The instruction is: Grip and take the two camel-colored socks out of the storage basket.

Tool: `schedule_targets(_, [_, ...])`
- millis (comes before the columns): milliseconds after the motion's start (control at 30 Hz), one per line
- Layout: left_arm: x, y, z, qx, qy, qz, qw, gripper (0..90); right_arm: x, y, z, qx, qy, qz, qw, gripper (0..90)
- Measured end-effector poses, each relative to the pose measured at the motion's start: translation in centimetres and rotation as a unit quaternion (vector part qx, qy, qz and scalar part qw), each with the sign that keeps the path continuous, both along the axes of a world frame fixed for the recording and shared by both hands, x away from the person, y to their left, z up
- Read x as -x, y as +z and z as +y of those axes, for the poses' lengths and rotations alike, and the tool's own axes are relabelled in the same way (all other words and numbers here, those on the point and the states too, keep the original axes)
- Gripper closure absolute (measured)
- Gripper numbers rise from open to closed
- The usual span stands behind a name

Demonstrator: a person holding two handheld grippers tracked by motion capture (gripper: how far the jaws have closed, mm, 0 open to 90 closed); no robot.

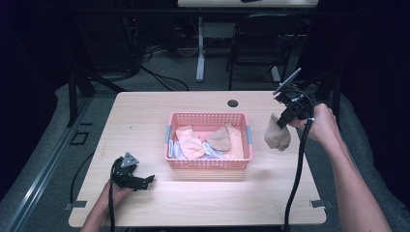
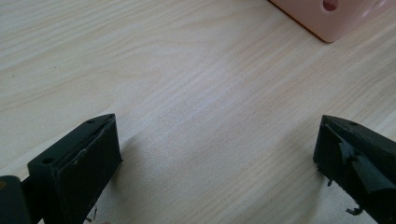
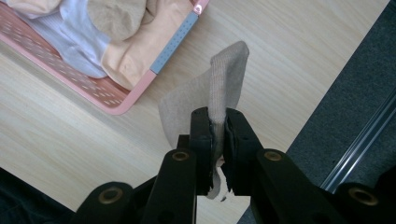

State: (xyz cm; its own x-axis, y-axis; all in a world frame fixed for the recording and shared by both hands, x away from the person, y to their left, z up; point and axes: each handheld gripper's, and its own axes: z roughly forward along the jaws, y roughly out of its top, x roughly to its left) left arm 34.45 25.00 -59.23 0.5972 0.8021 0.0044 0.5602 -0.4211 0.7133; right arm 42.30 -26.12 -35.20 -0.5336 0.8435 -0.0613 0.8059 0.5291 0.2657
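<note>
sock held clear of the basket, off to the right

the right gripper (image 1: 285, 119) is hanging above the right side of the tabletop (image 1: 145, 111), and its fingers (image 3: 201, 140) are clamped together on a beige sock (image 1: 278, 137). the pinch is sitting near one end of the sock, so most of the fabric is dangling free below in the high view, clear of the wood. in the right gripper view the sock (image 3: 219, 88) is poking out past the fingertips, squeezed flat between the pads, with a ragged bit of cloth showing behind them.

the sock is hovering just beside the right end of the pink basket (image 1: 209, 164), outside its rim, over bare wood near the tabletop's right edge. holding it by one end is letting it hang straight instead of bunching, which looks handy for laying it down flat or dropping it somewhere chosen.

inside the basket, more clothes (image 1: 191, 142) are lying in a loose heap: peach pieces, something pale blue-white and another tan piece on top. the right gripper view is catching that same corner of the basket (image 3: 135, 93) with its grey handle strip.

the left gripper (image 1: 140, 182) is resting low at the front left of the tabletop, well apart from the basket. its fingers (image 2: 88, 163) are standing wide apart with nothing between them, just bare wood and a corner of the basket beyond. it looks parked, keeping out of the way while the right hand (image 1: 321, 123) is doing the carrying.
</note>
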Motion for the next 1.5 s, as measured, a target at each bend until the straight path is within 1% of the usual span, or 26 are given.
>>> schedule_targets(267, [0.0, 0.0, 0.0, 0.0, 0.0, 0.0, 1.0, 0.3, -0.2, -2.7, -1.8, -0.013, -0.019, 0.008, 0.9997, 83.4])
schedule_targets(333, [0.0, 0.0, 0.0, 0.001, 0.001, 0.0, 1.0, 0.3, -0.2, -3.0, -2.0, -0.013, -0.021, 0.005, 0.9997, 83.4])
schedule_targets(533, [0.0, 0.0, 0.0, 0.0, 0.001, 0.0, 1.0, 0.3, -0.4, -5.4, -3.2, -0.026, -0.041, -0.004, 0.9988, 83.3])
schedule_targets(567, [0.0, 0.0, 0.0, 0.0, 0.001, 0.0, 1.0, 0.3, -0.4, -5.4, -3.2, -0.026, -0.041, -0.004, 0.9988, 83.3])
schedule_targets(633, [0.0, 0.0, 0.0, 0.0, 0.0, 0.0, 1.0, 0.3, -0.5, -6.5, -3.5, -0.035, -0.049, -0.012, 0.9981, 83.3])
schedule_targets(667, [0.0, 0.0, 0.0, 0.0, 0.0, 0.0, 1.0, 0.3, -0.5, -6.5, -3.5, -0.035, -0.049, -0.012, 0.9981, 83.3])
schedule_targets(733, [0.0, 0.0, 0.0, 0.001, 0.001, 0.0, 1.0, 0.3, -0.5, -7.4, -3.6, -0.037, -0.054, -0.015, 0.9978, 83.3])
schedule_targets(767, [0.0, 0.0, 0.0, 0.0, 0.0, 0.0, 1.0, 0.3, -0.5, -8.3, -3.7, -0.042, -0.056, -0.013, 0.9975, 83.2])
schedule_targets(800, [0.0, 0.0, 0.0, 0.0, 0.0, 0.0, 1.0, 0.3, -0.5, -8.3, -3.7, -0.042, -0.056, -0.013, 0.9975, 83.2])
schedule_targets(833, [0.0, 0.0, 0.0, 0.0, 0.0, 0.0, 1.0, 0.3, -0.5, -9.0, -3.8, -0.047, -0.056, -0.011, 0.9973, 83.2])
schedule_targets(933, [0.0, 0.0, 0.0, 0.0, 0.0, 0.0, 1.0, 0.3, -0.5, -9.8, -3.9, -0.056, -0.063, -0.007, 0.9964, 83.1])
schedule_targets(967, [0.0, 0.0, 0.0, 0.001, 0.001, 0.0, 1.0, 0.3, -0.5, -10.5, -4.0, -0.05, -0.065, -0.005, 0.9966, 83.0])
schedule_targets(1000, [0.0, 0.0, 0.0, 0.001, 0.001, 0.0, 1.0, 0.3, -0.5, -10.5, -4.0, -0.05, -0.065, -0.005, 0.9966, 83.0])
schedule_targets(1033, [0.0, 0.0, 0.0, 0.001, 0.002, 0.0, 1.0, 0.3, -0.6, -11.4, -4.2, -0.053, -0.066, 0.008, 0.9964, 82.1])
schedule_targets(1133, [0.0, 0.0, 0.0, 0.001, 0.001, 0.0, 1.0, 0.3, -0.6, -12.2, -4.3, -0.053, -0.072, 0.009, 0.996, 81.3])
schedule_targets(1167, [0.0, 0.0, 0.0, 0.0, 0.0, 0.0, 1.0, 0.3, -0.7, -13.0, -4.5, -0.051, -0.075, 0.019, 0.9957, 77.6])
schedule_targets(1200, [0.0, 0.0, 0.0, 0.0, 0.0, 0.0, 1.0, 0.3, -0.7, -13.0, -4.5, -0.051, -0.075, 0.019, 0.9957, 77.6])
schedule_targets(1233, [0.0, 0.0, 0.0, 0.0, 0.0, 0.0, 1.0, 0.3, -0.8, -13.6, -4.8, -0.056, -0.08, 0.027, 0.9949, 71.9])
schedule_targets(1267, [0.0, 0.0, 0.0, 0.0, 0.0, 0.0, 1.0, 0.3, -0.7, -13.9, -4.8, -0.055, -0.089, 0.027, 0.9942, 63.1])
schedule_targets(1300, [0.0, 0.0, 0.0, 0.0, 0.0, 0.0, 1.0, 0.3, -0.8, -14.1, -4.9, -0.047, -0.09, 0.03, 0.9944, 54.5])
schedule_targets(1333, [0.0, 0.0, 0.0, 0.0, 0.001, 0.0, 1.0, 0.3, -0.8, -14.1, -4.9, -0.047, -0.09, 0.03, 0.9944, 54.5])
schedule_targets(1367, [0.0, 0.0, 0.0, 0.001, 0.001, 0.0, 1.0, 0.3, -0.7, -14.2, -5.0, -0.046, -0.096, 0.026, 0.994, 38.6])
schedule_targets(1400, [0.0, 0.0, 0.0, 0.001, 0.001, 0.0, 1.0, 0.3, -0.7, -14.2, -5.0, -0.046, -0.096, 0.026, 0.994, 38.6])
schedule_targets(1433, [0.0, 0.0, 0.0, 0.0, 0.0, 0.0, 1.0, 0.3, -0.5, -13.9, -5.1, -0.056, -0.095, 0.015, 0.9938, 28.9])
schedule_targets(1467, [0.0, 0.0, 0.0, 0.0, 0.0, 0.0, 1.0, 0.3, -0.5, -13.9, -5.1, -0.056, -0.095, 0.015, 0.9938, 28.9])
schedule_targets(1500, [0.0, 0.0, 0.0, 0.0, 0.0, 0.0, 1.0, 0.3, -0.2, -13.4, -5.1, -0.062, -0.094, 0.007, 0.9936, 18.5])
